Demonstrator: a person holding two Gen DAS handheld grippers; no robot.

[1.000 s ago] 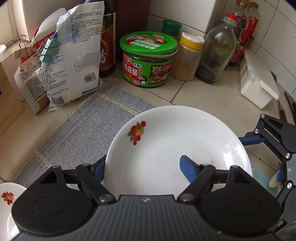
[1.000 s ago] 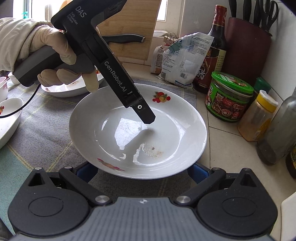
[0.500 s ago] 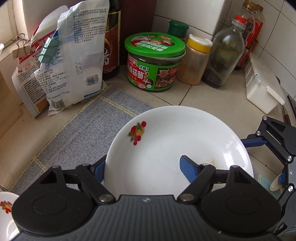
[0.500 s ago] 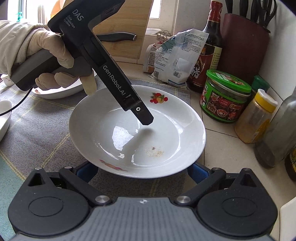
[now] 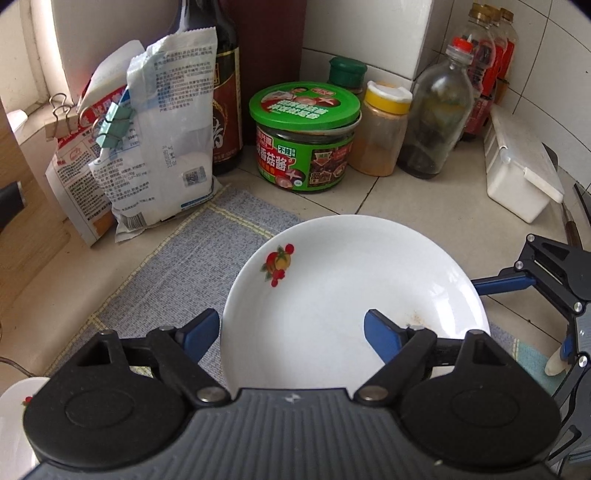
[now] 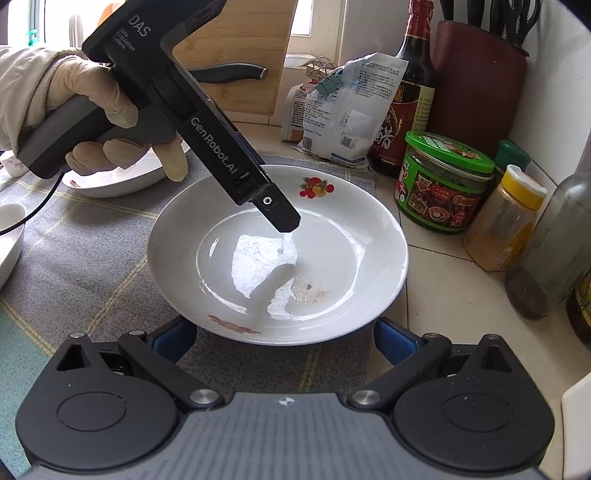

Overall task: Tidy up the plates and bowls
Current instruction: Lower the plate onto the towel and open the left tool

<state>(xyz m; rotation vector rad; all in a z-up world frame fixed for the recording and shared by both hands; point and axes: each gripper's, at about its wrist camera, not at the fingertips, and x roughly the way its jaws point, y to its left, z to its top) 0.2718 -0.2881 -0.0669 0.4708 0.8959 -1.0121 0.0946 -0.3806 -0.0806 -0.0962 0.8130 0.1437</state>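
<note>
The white ceramic plate with fruit decals [image 6: 277, 254] is sitting on the grey woven mat [image 6: 92, 266], near the green-lidded sauce jar [image 6: 445, 182]. The left gripper [image 5: 291, 328] is straddling the plate's near rim with jaws wide, gripping nothing; the right gripper [image 6: 284, 341] is waiting equally wide at the opposite edge. Closing squarely on the rim, then lifting level, should keep the glazed plate from slipping.

Soft daylight fills both fisheye views, coming from a window [image 6: 306, 18] behind the white plate [image 6: 277, 254] and blown out to white. The plate's glossy centre carries a large glare patch, cut by the dark shadow of the left gripper [image 6: 284, 221] above it. Straight lines bow near the edges — corners go black. Focus is sharp throughout.
</note>
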